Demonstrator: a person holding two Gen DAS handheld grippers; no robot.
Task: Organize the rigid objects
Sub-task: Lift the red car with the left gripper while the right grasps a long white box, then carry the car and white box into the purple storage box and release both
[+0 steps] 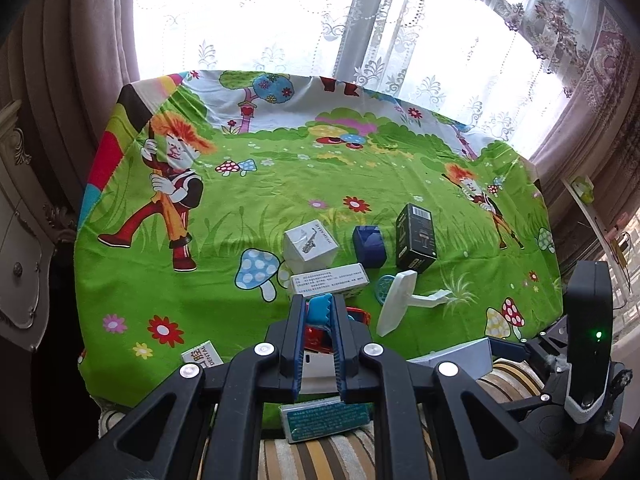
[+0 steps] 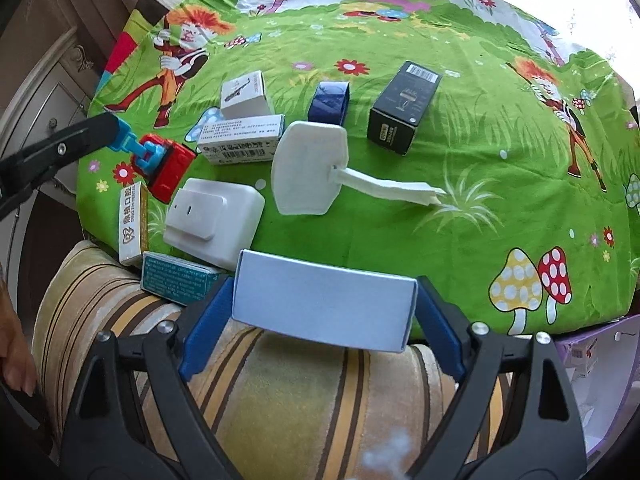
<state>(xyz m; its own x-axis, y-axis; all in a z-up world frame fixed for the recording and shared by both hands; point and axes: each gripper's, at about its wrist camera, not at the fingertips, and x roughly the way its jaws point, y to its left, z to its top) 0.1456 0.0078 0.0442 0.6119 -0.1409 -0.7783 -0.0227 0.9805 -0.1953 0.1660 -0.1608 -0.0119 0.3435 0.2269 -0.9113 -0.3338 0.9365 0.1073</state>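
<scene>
Tablecloth: a green cartoon cloth over the table; it serves as the sorting surface, and nearly all the things lie on its near left part.
Striped cushion: lies at the table's near edge, below both grippers; a teal box rests half on it, half off the cloth.
Pale blue box: held crosswise by its two short ends, clear of the cloth, above the cushion edge; this hold keeps its long face level, probably for setting it down beside the other boxes.
White paddle: lies flat at mid-table, handle pointing right, apart from the box cluster.
White case: a rounded case just beside the red toy, its near corner close to the teal box.
Black box: stands alone at the far right of the group.
Boxes at left: a long white box lies against a square white box; a dark blue box sits just right of them.
Red toy: gripped by its blue top knob, the part narrow enough for a pinch; whether it touches the cloth cannot be told.
Right gripper: spread wide yet clamped on the pale blue box, pointing forward and slightly down.
Left gripper: jaws nearly together, pinching the knob, reaching in low from the left.
</scene>
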